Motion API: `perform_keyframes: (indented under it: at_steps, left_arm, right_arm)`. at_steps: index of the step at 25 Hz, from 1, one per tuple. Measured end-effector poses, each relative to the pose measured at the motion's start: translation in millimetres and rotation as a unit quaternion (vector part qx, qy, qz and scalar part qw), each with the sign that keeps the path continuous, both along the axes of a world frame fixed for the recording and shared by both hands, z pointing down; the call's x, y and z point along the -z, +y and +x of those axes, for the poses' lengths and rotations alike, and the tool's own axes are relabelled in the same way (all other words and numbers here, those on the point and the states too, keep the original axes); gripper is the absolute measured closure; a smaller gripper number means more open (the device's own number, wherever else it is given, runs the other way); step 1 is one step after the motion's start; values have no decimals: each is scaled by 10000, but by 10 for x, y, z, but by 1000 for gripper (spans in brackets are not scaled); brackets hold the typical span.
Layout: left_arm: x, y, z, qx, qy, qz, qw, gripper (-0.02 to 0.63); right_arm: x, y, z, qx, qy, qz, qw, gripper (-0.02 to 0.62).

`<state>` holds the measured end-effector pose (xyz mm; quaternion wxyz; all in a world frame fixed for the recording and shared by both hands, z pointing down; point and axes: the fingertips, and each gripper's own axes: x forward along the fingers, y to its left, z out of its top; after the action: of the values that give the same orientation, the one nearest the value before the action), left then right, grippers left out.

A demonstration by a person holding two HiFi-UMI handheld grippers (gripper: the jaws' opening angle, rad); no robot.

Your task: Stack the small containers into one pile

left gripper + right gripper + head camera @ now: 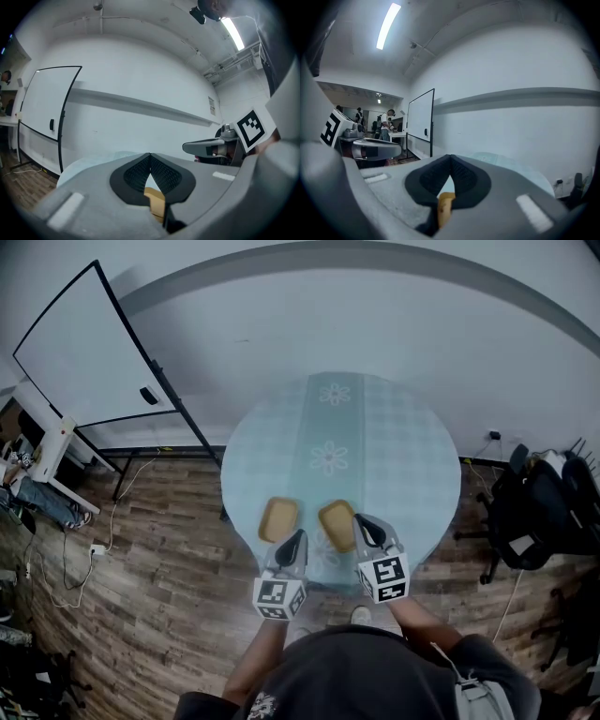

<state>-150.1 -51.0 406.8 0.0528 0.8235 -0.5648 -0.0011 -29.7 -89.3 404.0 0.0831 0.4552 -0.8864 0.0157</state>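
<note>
Two small tan containers lie side by side near the front of a round table: the left container (278, 518) and the right container (335, 524). My right gripper (360, 522) is at the right container's right edge. In the right gripper view its jaws are shut with the container's tan rim (445, 205) pinched low between them. My left gripper (297, 537) rests between the two containers, by the left one's near right corner, with its jaws shut. A tan piece (156, 200) shows in the gap under its tips; whether it is held cannot be told.
The table (394, 456) has a pale blue checked cloth with a flowered strip down the middle. A whiteboard on a stand (89, 348) is at the left, a dark office chair (534, 512) at the right, and cables lie on the wooden floor (150, 549).
</note>
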Motion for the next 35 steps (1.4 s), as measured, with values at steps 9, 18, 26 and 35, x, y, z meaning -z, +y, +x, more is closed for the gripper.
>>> perform_keyframes:
  at_steps: [9,18,26,35]
  left_arm:
    - [-14,-11,191,-153,97,-24,9998,601]
    - [-250,-81,207,469,-56,-312,9984,601]
    - [-479,-44,124,992,-85,-508,9937,601]
    - [-883,70,-218,914,-241,-868,9917,601]
  right_arm:
    - [81,-29,119,88,-229,128,9996,594]
    - [-58,-150,356,378,-324,-35,9988,594]
    - [-228,-175,340,919,-269,-114,9953,594]
    - [-372,-82,-191,1218,-82,-296,9921,594]
